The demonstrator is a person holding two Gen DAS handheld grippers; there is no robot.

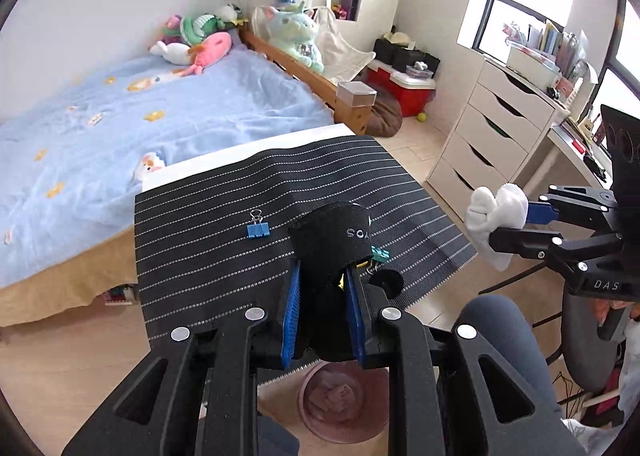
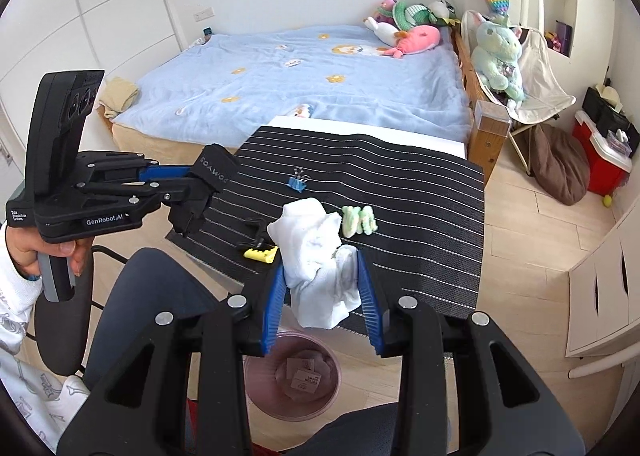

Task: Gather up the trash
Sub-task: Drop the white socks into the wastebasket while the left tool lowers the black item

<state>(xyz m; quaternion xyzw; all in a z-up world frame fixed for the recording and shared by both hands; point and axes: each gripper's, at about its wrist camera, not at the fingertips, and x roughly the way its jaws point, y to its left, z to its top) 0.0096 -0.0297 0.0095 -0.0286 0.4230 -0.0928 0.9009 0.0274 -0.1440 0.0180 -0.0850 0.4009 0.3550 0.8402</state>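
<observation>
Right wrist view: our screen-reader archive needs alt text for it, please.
The right gripper has its blue-padded jaws shut on a crumpled white sock above a pink plastic bin. Beyond lie a black pinstriped mat with a blue binder clip, and a blue-covered bed.

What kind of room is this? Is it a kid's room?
Most likely a child's bedroom. There is a bed with a blue blanket, stuffed animals piled at its head, a big teal plush unicorn on a chair beside it, and a white chest of drawers under the window.
</observation>
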